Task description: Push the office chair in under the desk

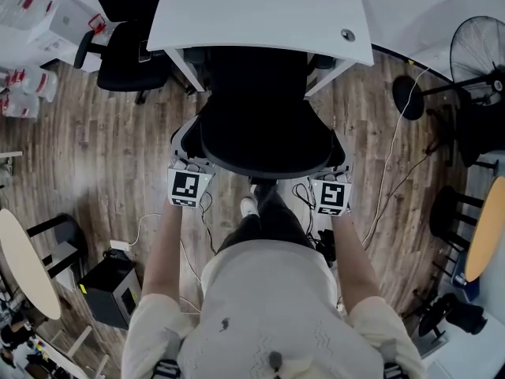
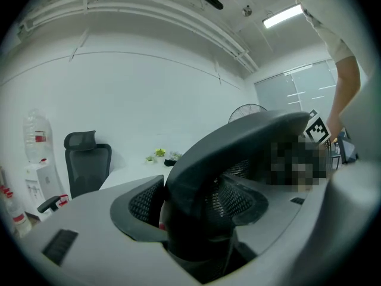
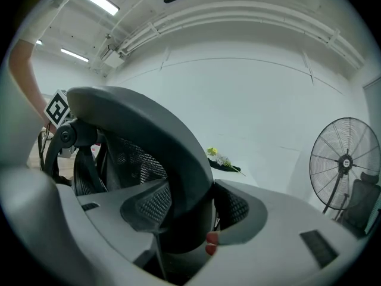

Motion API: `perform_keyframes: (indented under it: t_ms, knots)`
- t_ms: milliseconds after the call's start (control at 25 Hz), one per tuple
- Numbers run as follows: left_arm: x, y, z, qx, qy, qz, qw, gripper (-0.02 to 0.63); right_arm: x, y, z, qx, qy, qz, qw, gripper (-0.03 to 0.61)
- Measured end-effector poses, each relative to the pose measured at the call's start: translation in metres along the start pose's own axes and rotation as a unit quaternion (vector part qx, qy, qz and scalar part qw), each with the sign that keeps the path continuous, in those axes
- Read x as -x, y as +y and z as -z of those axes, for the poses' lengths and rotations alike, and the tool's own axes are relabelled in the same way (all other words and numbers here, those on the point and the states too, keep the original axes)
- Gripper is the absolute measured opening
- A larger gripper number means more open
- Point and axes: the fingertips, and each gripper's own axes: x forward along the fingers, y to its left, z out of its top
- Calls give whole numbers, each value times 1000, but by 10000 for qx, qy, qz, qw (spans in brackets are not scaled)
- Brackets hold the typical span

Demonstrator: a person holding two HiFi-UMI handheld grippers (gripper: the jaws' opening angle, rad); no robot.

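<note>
Since the seat of the office chair (image 1: pixel 256 85) already sits beneath the front edge of the white table (image 1: pixel 252 14), the step in hand looks like the push itself, part way through. The curved black backrest (image 1: pixel 264 148) stands clear of the table, on the person's side, over the wooden floor (image 1: pixel 118 140). There is room for it to go further in.

The person stands just behind the chair with an arm to each side of the backrest. The left tool (image 2: pixel 189 210) is clenched on the backrest's left rim, with the dark frame filling the space between its mesh pads. The right tool (image 3: pixel 186 210) grasps the right rim the same way, and its jaws are set wide because the frame is thick.

The next move calls for an even, level shove from both tools together, so the chair rolls straight in between the table's legs. It should stop as the backrest nears the table edge. Uneven pressure would probably swivel the chair or steer its castors off line.
</note>
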Motion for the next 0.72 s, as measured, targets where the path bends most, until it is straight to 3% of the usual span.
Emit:
perform_keyframes:
  t_ms: [720]
  knots:
    - [24, -11, 1, -136, -146, -138, 9997, 305, 22, 9, -1, -106, -120, -219, 9996, 233]
